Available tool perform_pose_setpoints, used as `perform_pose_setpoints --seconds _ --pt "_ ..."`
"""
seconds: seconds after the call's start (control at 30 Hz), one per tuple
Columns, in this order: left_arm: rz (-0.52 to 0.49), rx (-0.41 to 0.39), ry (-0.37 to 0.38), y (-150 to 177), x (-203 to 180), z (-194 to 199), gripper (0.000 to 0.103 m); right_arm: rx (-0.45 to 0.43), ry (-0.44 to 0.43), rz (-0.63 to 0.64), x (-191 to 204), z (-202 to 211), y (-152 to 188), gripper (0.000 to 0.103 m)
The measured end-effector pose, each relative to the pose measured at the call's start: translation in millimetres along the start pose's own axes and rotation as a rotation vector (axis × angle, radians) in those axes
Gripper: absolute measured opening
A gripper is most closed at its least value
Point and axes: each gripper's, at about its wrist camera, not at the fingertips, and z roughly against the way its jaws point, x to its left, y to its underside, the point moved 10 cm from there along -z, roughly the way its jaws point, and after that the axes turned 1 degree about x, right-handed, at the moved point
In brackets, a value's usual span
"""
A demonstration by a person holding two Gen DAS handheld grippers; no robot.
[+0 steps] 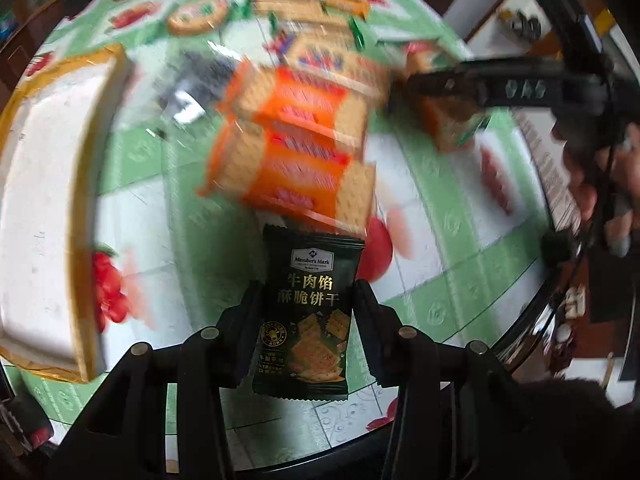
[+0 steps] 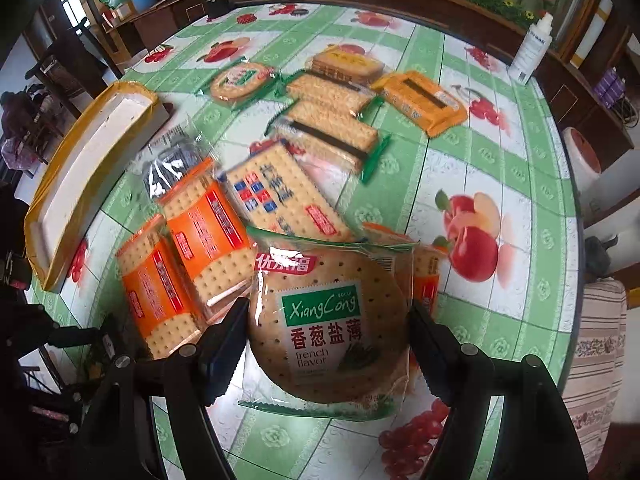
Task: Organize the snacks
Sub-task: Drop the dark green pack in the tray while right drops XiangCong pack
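My left gripper point(image 1: 308, 312) is shut on a black Member's Mark cracker packet point(image 1: 308, 312), held upright above the table. My right gripper point(image 2: 326, 332) is shut on a round XiangCong cracker packet point(image 2: 326, 332); it also shows at the right of the left wrist view point(image 1: 444, 120). Two orange cracker packets point(image 2: 192, 256) lie side by side on the table, also in the left wrist view point(image 1: 292, 144). Beyond them lie a blue-and-red labelled packet point(image 2: 280, 196), green-edged packets point(image 2: 332, 128), a yellow packet point(image 2: 420, 100) and a second round packet point(image 2: 240, 80).
A white tray with a yellow rim point(image 2: 92, 168) stands at the table's left, also in the left wrist view point(image 1: 52, 200). A white bottle point(image 2: 532, 48) stands at the far right edge. The round table point(image 2: 500, 160) has a green fruit-print cover under glass.
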Motion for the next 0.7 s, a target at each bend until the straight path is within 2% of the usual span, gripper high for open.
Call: perform_pose_setpoints --seconds 0.13,0.27,0.37,0.53,0.63,0.7 --pt "0.068 -0.094 -0.012 -16 33 42 0.043 -0.032 -0.033 0.031 33 11 -28 0.077" --pt "0.167 -0.178 -0.088 -41 113 77 0.043 -0.077 -0.097 0.07 91 18 -76 0.077" --pt "0.23 -0.188 -0.131 -63 166 79 0.043 -0.094 -0.166 0.079 141 14 -114 0.077" --pt "0.268 -0.162 -0.196 -90 234 59 0.043 -0.089 -0.245 0.069 215 -12 -166 0.077" --pt "0.262 -0.141 -0.198 -93 256 48 0.043 -0.064 -0.287 0.024 241 -36 -185 0.077" --pt "0.257 -0.131 -0.172 -97 262 44 0.043 -0.042 -0.331 -0.025 252 -52 -193 0.077"
